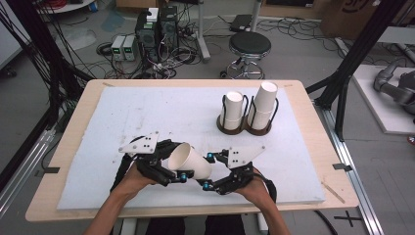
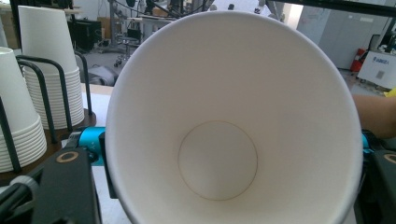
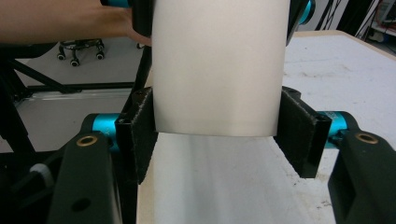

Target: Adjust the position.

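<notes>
near the front edge of the table, we hold one paper cup on its side, above the white mat, between both tongs. our left gripper is clamped on the cup near its wide rim, and our right gripper pinches the narrow base end. we judge this a handover or a pull-apart: we should squeeze lightly so the thin wall keeps its round shape, and let only one side go. farther back, the wire holder carries two cup stacks.
</notes>
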### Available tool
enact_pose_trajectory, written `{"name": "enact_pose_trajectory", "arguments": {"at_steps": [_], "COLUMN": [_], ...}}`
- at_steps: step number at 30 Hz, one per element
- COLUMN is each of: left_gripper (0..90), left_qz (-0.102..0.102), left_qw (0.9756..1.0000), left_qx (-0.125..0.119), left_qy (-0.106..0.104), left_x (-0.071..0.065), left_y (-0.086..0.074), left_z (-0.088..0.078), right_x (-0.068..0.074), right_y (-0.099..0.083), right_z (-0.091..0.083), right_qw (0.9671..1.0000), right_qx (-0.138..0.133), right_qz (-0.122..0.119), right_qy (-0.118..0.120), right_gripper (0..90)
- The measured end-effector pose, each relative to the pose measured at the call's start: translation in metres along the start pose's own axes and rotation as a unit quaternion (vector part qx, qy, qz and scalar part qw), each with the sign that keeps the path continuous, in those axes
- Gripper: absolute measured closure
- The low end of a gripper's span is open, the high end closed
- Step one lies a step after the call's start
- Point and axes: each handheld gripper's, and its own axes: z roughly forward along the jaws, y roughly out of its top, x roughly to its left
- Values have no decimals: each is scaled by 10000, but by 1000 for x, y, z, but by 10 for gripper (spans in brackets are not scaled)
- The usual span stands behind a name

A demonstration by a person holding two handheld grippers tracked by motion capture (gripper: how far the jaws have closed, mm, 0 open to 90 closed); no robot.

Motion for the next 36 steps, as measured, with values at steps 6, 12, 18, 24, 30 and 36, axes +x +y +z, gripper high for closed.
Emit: {"name": "enact_pose_trajectory", "arguments": {"at_steps": [6,12,18,24,30,36], "left_gripper": [264,265,265,264,263,263], "left_qz": [94,83,131,155,175,186], "left_qw": [9999,9999,9996,9990,9978,9960], "left_qx": [88,80,140,267,429,656], "left_qy": [58,104,205,322,467,580], "left_x": [-1,0,0,0,-1,2], "left_y": [0,1,3,5,9,12], "left_z": [0,-4,-9,-12,-16,-19], "right_x": [0,2,1,0,-5,-8], "right_y": [0,1,1,-2,-13,-24], "right_z": [2,3,0,-8,-21,-35], "right_qw": [10000,9997,9996,9991,9963,9931], "right_qx": [36,140,130,148,197,194], "right_qz": [37,74,65,107,307,490], "right_qy": [-3,-208,-249,-385,-780,-1049], "right_gripper": [229,151,151,151,151,152]}}
